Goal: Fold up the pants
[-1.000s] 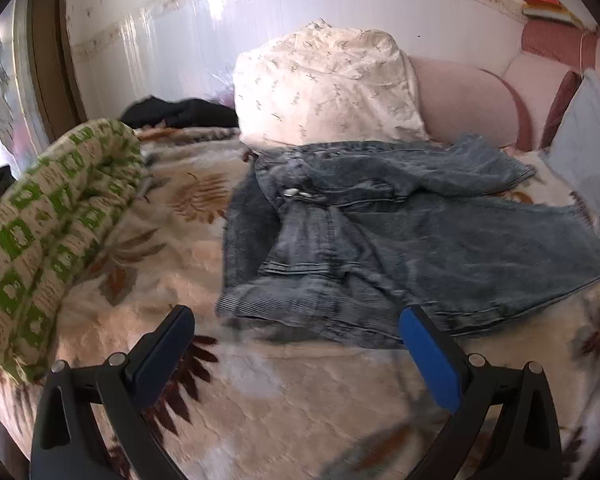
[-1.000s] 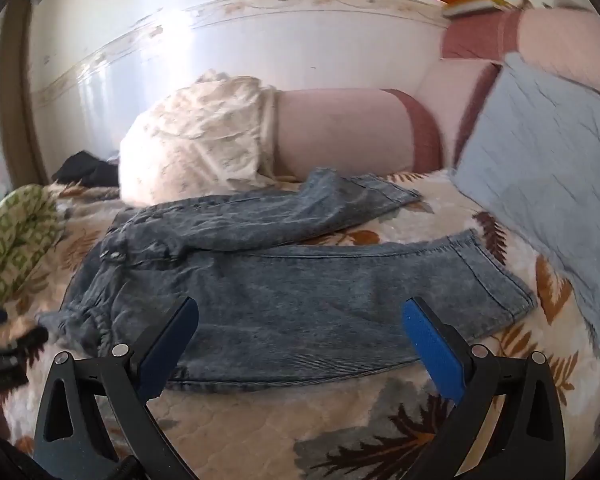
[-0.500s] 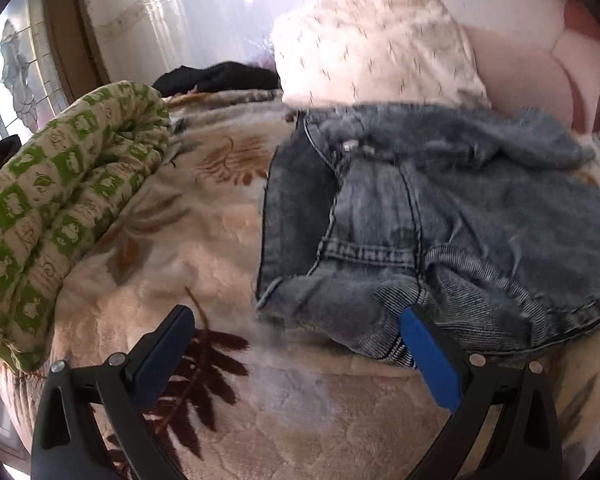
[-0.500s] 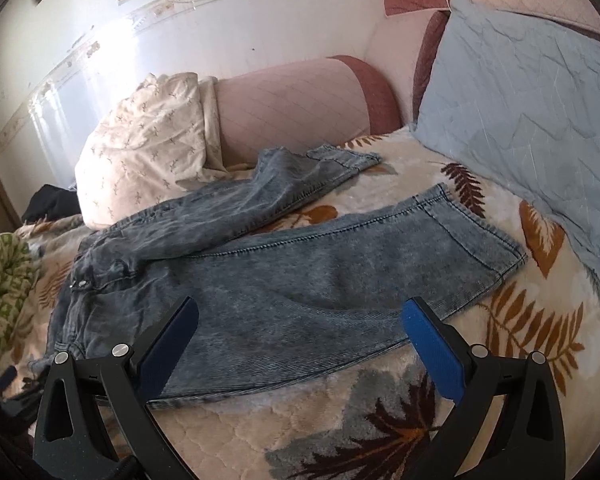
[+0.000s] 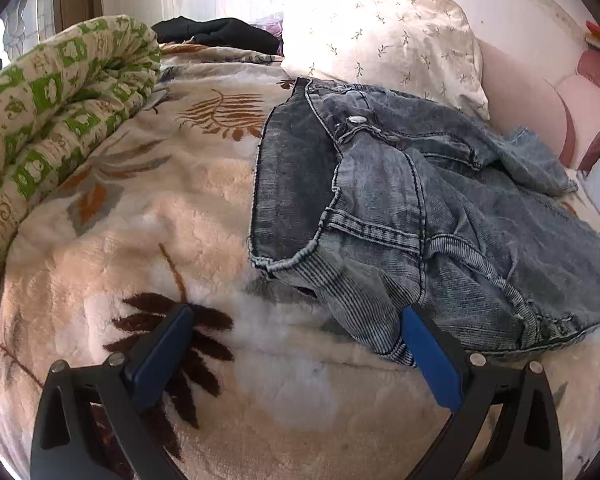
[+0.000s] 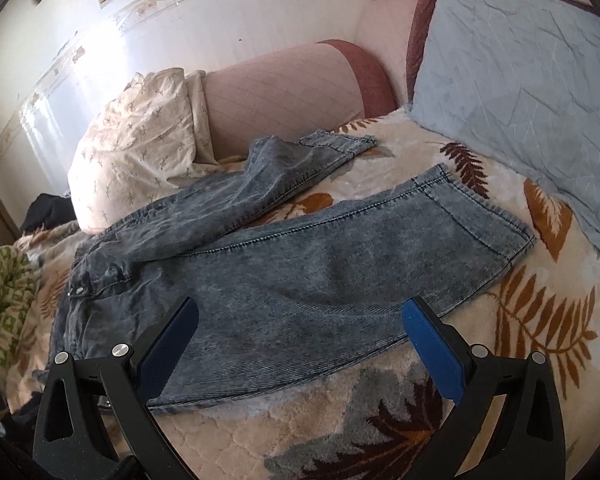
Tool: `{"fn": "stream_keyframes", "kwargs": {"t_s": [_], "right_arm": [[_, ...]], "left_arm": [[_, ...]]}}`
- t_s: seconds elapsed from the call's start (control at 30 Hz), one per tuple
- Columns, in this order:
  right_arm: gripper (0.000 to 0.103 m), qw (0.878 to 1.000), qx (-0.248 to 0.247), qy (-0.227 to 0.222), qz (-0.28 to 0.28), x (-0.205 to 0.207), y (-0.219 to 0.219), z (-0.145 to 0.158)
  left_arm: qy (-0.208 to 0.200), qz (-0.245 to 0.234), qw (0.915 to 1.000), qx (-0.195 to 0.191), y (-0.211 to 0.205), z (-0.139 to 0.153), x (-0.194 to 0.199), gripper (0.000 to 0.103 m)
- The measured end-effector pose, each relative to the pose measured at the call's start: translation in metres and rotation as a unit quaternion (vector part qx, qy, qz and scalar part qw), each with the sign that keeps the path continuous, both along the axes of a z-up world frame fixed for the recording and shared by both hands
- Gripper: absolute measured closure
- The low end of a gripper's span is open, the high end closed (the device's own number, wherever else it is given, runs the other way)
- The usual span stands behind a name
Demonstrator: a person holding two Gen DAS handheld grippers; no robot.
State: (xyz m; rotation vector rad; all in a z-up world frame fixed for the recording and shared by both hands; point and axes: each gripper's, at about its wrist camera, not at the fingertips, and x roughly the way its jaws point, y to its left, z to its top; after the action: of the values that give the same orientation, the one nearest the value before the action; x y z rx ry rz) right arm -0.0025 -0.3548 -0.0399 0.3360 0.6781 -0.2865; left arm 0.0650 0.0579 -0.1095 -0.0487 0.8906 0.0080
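Observation:
Faded blue jeans (image 6: 300,264) lie spread on a bed, waist at the left, both legs running right and apart. The near leg's hem (image 6: 488,216) lies near a blue-grey pillow. In the left wrist view the rumpled waistband (image 5: 300,200) with its metal button (image 5: 357,119) is just ahead. My left gripper (image 5: 296,320) is open and empty, low over the blanket; its right pad (image 5: 428,356) sits at the waist's near corner. My right gripper (image 6: 300,316) is open and empty above the near leg's lower edge.
A leaf-patterned cream blanket (image 5: 140,240) covers the bed. A rolled green-and-white quilt (image 5: 52,112) lies left. A cream floral pillow (image 5: 380,40) and pink bolster (image 6: 284,92) stand behind the jeans. A large blue-grey pillow (image 6: 520,72) lies right. Dark clothing (image 5: 220,36) lies at the back.
My left gripper has moved forward and down to the jeans' waist corner. My right gripper has moved closer over the near leg, tilting left. Both stayed open.

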Motion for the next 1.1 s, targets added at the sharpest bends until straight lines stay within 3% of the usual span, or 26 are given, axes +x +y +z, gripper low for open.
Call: {"fn": "stream_keyframes", "kwargs": {"t_s": [0.13,0.5,0.8,0.93,1.03,1.1], "right_arm": [[0.0,1.0,0.013,0.003,-0.005,0.001,-0.005,-0.003],[0.0,0.999,0.042,0.029,-0.009,0.02,-0.012,-0.02],[0.0,0.999,0.011,0.022,0.025,0.038,0.003,-0.016],[0.0,0.999,-0.004,0.021,0.04,0.043,0.009,-0.014],[0.0,0.999,0.0,0.028,0.042,0.041,0.009,-0.016],[0.0,0.999,0.004,0.026,0.04,0.037,0.009,-0.017]], "left_arm": [[-0.003,-0.003,0.9997,-0.026,0.008,0.002,-0.002,0.0],[-0.004,-0.001,0.9999,-0.011,0.006,0.001,-0.001,0.0],[-0.009,0.002,1.0,-0.003,0.005,0.003,-0.004,0.0],[-0.036,0.018,0.998,0.048,-0.005,0.018,-0.032,0.0],[-0.049,-0.016,0.9938,0.098,-0.019,0.027,-0.057,0.0],[-0.063,-0.033,0.9911,0.112,-0.023,0.039,-0.07,0.0]]}}
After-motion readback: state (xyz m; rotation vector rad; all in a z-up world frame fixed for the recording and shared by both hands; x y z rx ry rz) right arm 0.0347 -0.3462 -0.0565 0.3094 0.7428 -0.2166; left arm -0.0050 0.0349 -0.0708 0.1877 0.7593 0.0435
